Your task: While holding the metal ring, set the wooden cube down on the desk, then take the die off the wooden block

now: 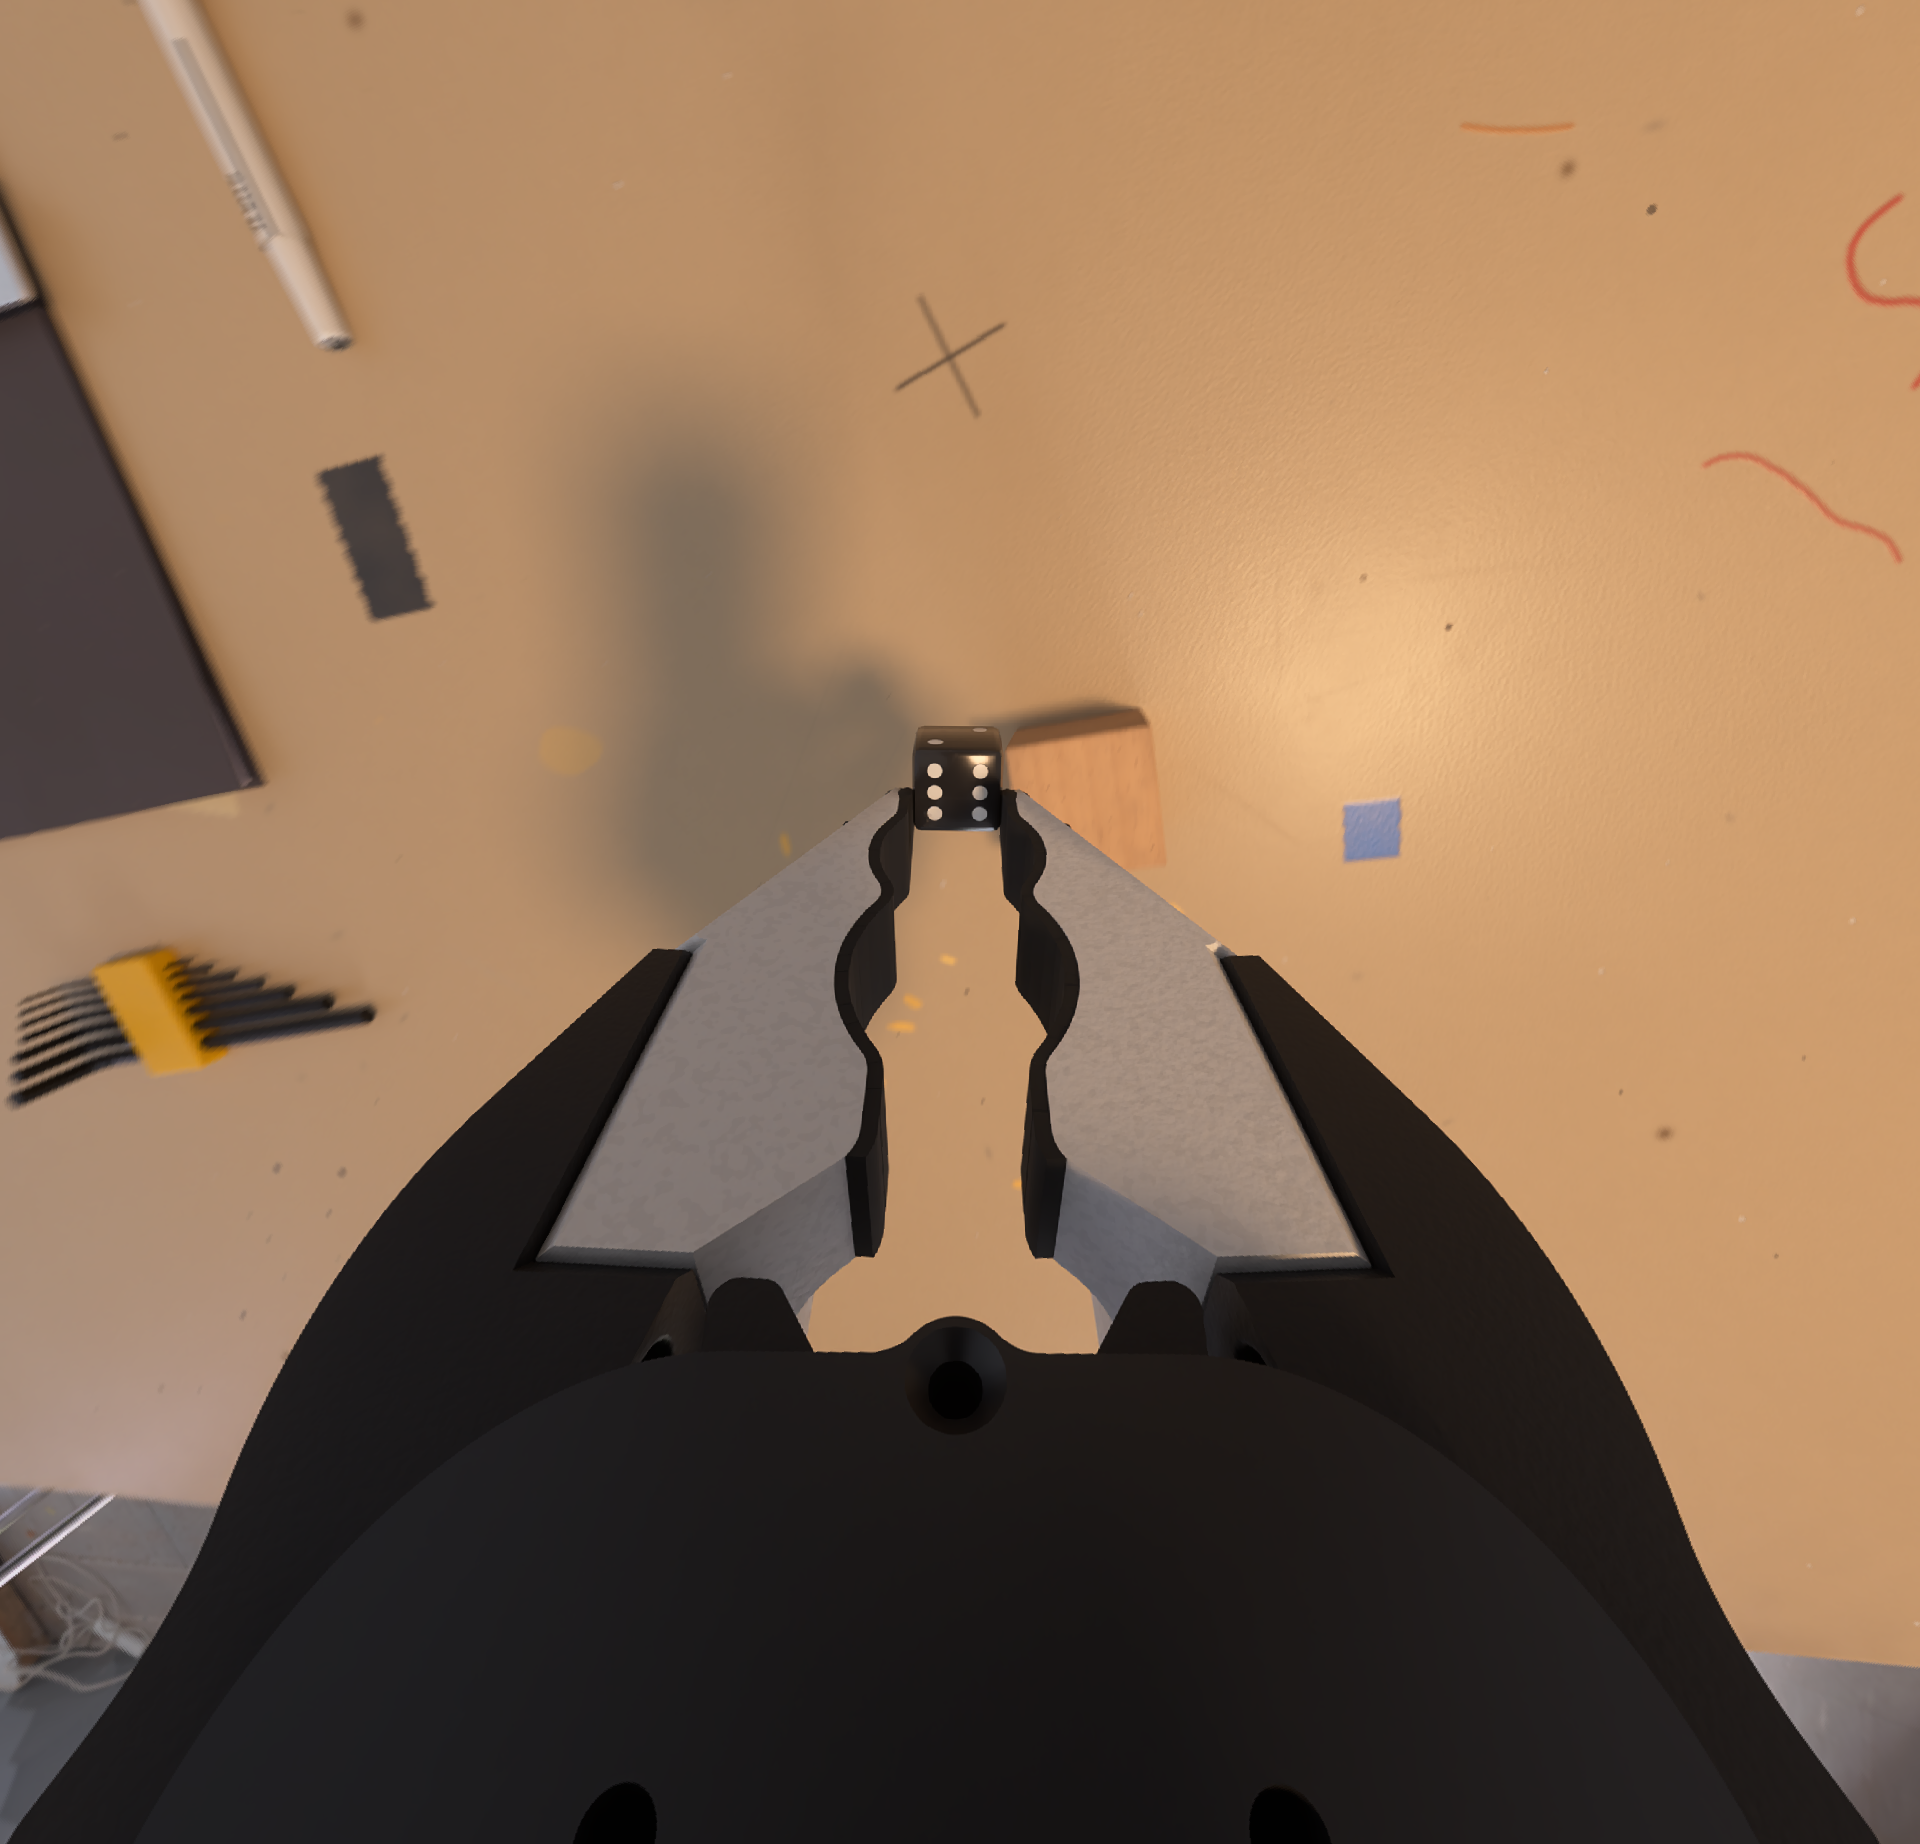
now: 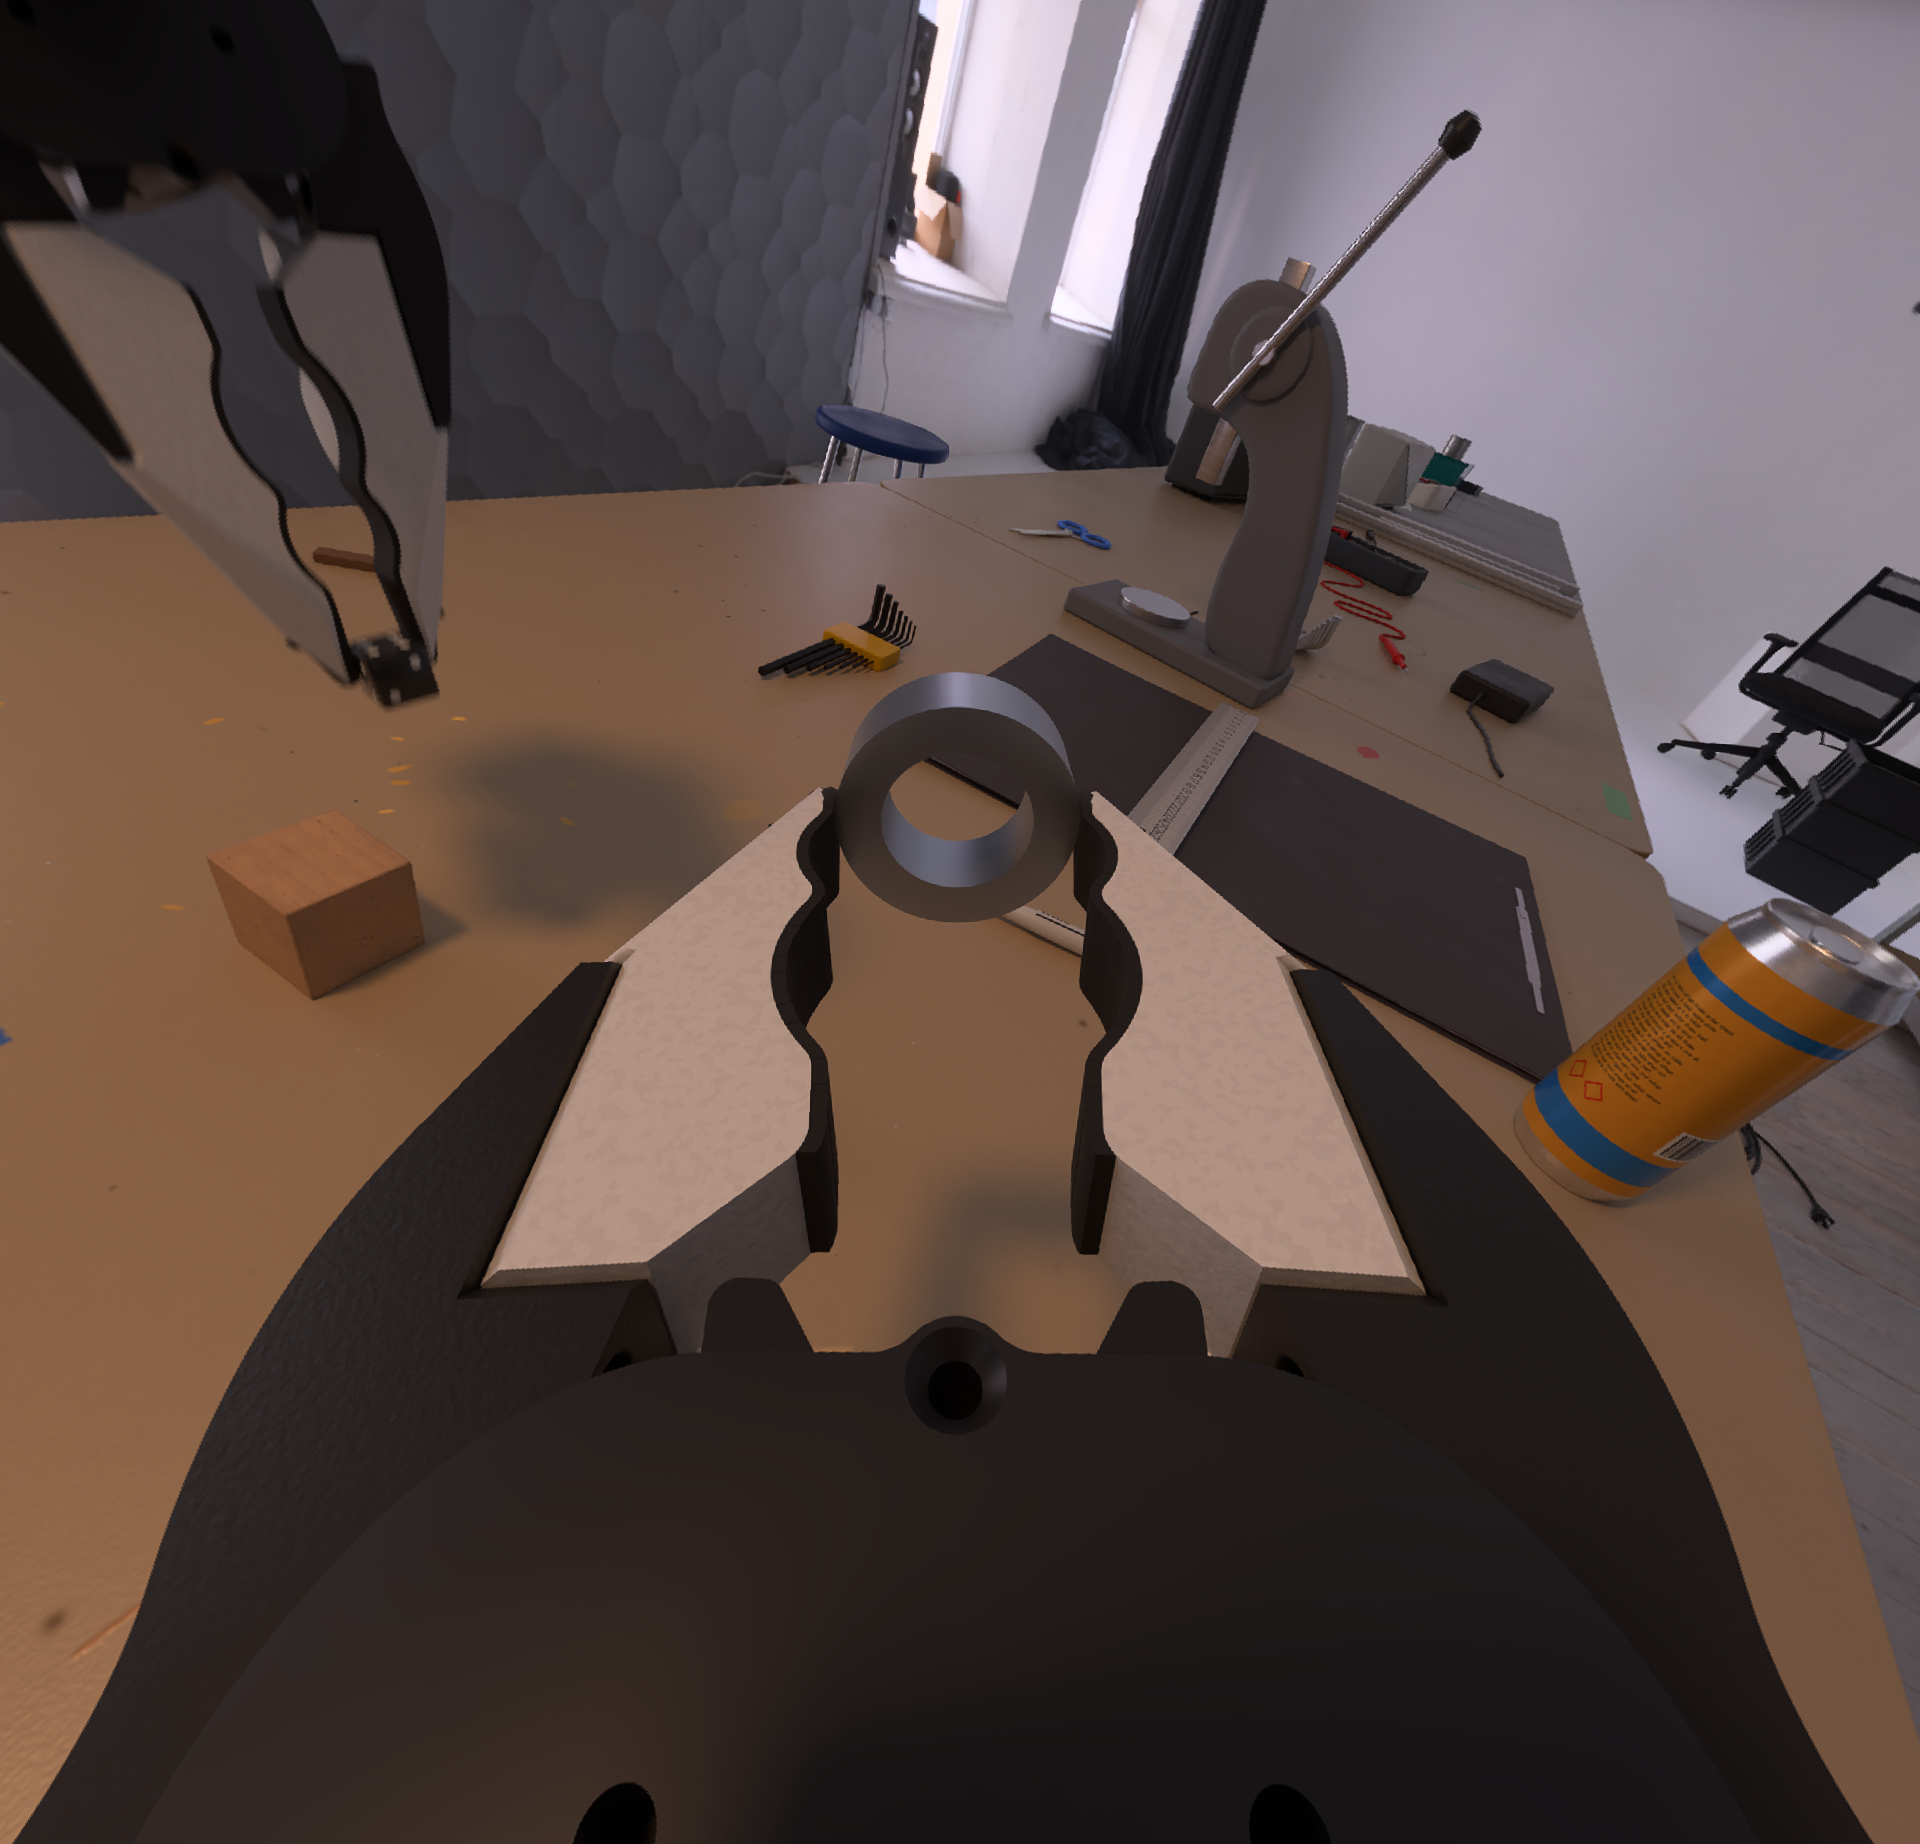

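Observation:
My left gripper (image 1: pixel 957 807) points straight down and is shut on a black die with white pips (image 1: pixel 957 784), held at its fingertips above the desk. It shows in the right wrist view too, at the upper left (image 2: pixel 400 672), with the die (image 2: pixel 396 668) clear of the desk. The wooden cube (image 1: pixel 1091 792) rests on the desk just right of the die, below it; it also shows in the right wrist view (image 2: pixel 317 901). My right gripper (image 2: pixel 958 828) is shut on a grey metal ring (image 2: pixel 961 807), held upright above the desk.
A yellow hex key set (image 1: pixel 156 1010), a white pen (image 1: pixel 234 137), a dark mat (image 1: pixel 83 599) and a black tape strip (image 1: pixel 374 537) lie left. An orange can (image 2: pixel 1704 1056), a ruler (image 2: pixel 1195 766) and an arbor press (image 2: pixel 1262 506) stand right of the ring.

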Controlling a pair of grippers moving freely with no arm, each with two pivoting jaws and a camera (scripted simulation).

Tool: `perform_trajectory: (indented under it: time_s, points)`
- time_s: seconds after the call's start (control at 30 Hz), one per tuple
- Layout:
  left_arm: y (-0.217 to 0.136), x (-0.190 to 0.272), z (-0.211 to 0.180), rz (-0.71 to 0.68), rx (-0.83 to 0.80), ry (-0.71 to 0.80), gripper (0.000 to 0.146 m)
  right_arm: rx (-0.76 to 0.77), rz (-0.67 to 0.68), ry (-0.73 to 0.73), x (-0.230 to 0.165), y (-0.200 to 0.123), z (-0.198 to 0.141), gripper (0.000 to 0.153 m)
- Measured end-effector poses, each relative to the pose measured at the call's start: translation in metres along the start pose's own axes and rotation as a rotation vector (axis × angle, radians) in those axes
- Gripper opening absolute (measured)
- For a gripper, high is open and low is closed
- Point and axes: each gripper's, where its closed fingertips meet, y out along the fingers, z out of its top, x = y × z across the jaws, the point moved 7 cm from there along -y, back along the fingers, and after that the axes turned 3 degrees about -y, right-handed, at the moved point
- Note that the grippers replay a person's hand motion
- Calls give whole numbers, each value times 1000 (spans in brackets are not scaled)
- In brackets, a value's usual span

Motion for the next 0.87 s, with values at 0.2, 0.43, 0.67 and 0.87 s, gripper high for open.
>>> perform_trajectory:
  time_s: [0.2, 0.43, 0.67, 0.87]
  points:
    - [49, 17, 23, -86, -45, 23, 16, -9, -10, -7, 2, -1, -1, 45]
    - [89, 29, 31, -114, -96, 15, 16, -43, -14, -15, 2, 1, -5, 45]
    - [106, 32, 35, -119, -132, 0, 16, -55, -10, -38, 0, 3, -5, 45]
    - [112, 32, 36, -133, -145, -3, 16, -50, -11, -33, 0, 3, -5, 45]
